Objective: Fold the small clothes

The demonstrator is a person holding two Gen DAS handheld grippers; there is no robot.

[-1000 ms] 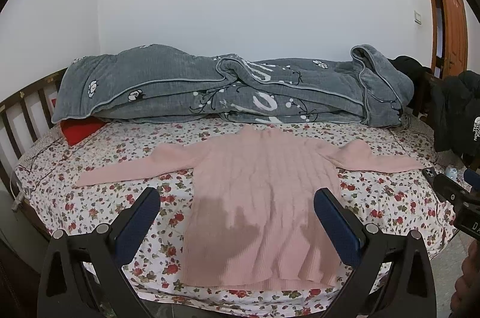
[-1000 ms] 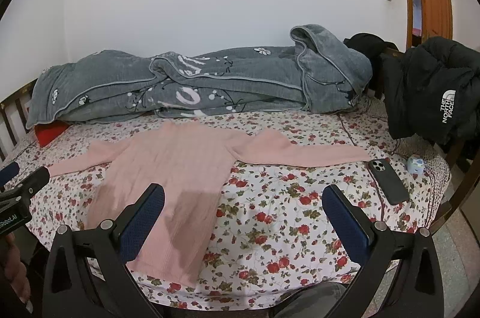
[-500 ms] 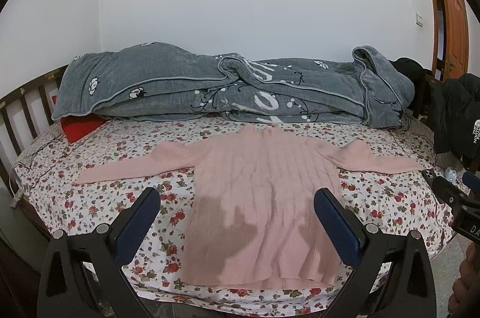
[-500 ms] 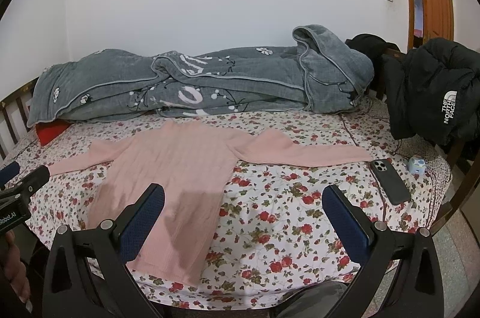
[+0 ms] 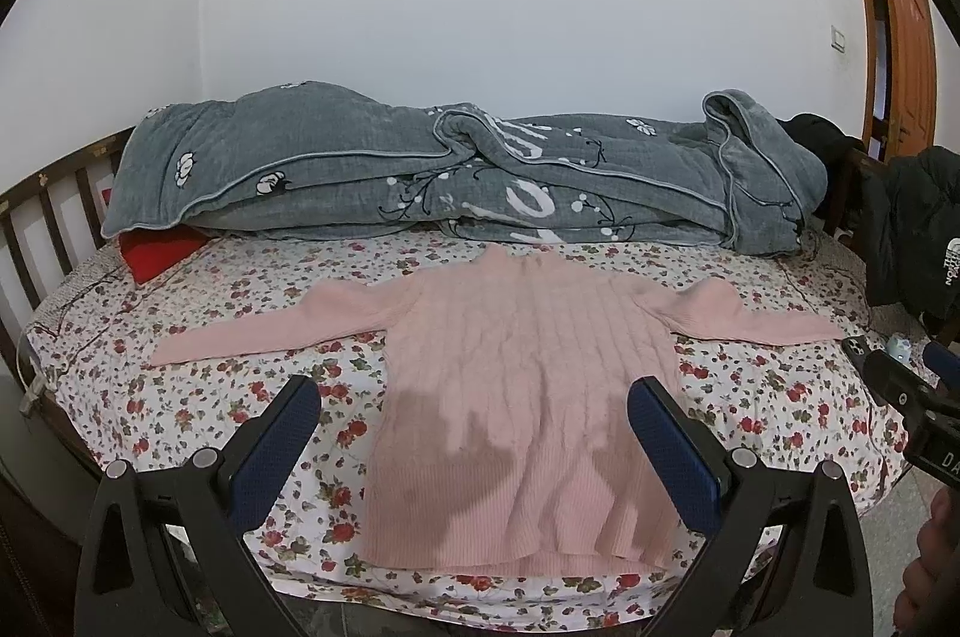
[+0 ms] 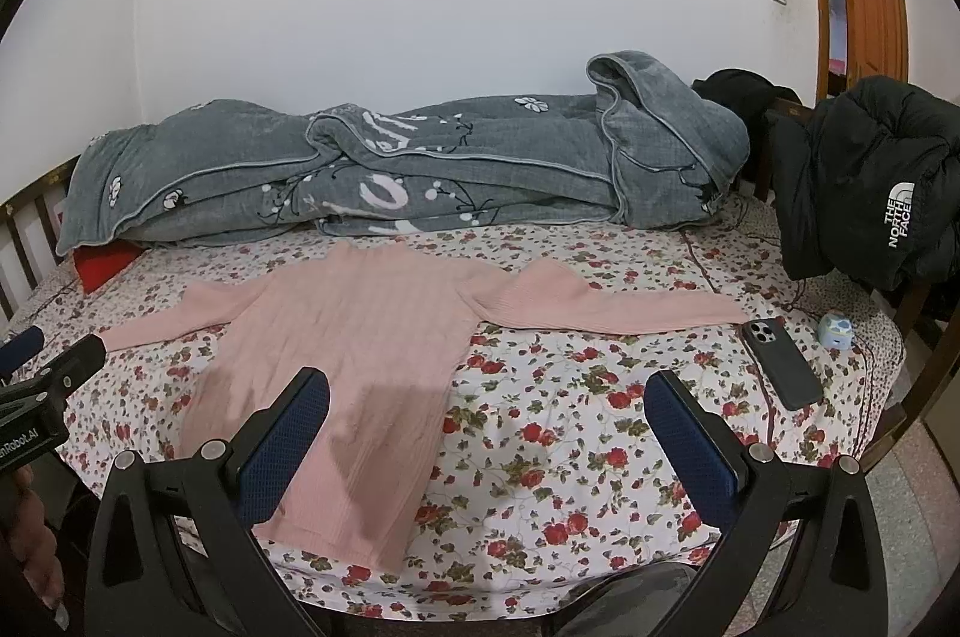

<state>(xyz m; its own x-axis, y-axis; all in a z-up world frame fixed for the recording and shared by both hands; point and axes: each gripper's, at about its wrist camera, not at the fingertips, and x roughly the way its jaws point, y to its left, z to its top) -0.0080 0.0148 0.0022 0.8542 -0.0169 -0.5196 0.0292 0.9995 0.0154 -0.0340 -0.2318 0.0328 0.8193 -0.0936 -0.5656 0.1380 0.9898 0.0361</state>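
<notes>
Left wrist view: the left gripper, jaws spread wide and empty, is hovering over the hem of the pink ribbed knit sweater, which is lying flat, sleeves out, on the floral bedsheet.
Right wrist view: the right gripper, also gaping and empty, is hanging over the sweater's right edge; a dark smartphone is lying near the right cuff.

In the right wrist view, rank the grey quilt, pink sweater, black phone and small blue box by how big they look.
1. grey quilt, stretching across most of the bed's far side.
2. pink sweater, sleeves spread; nearer the camera, so the gap to the quilt may be understated.
3. black phone.
4. small blue box, clearly the smallest.
</notes>
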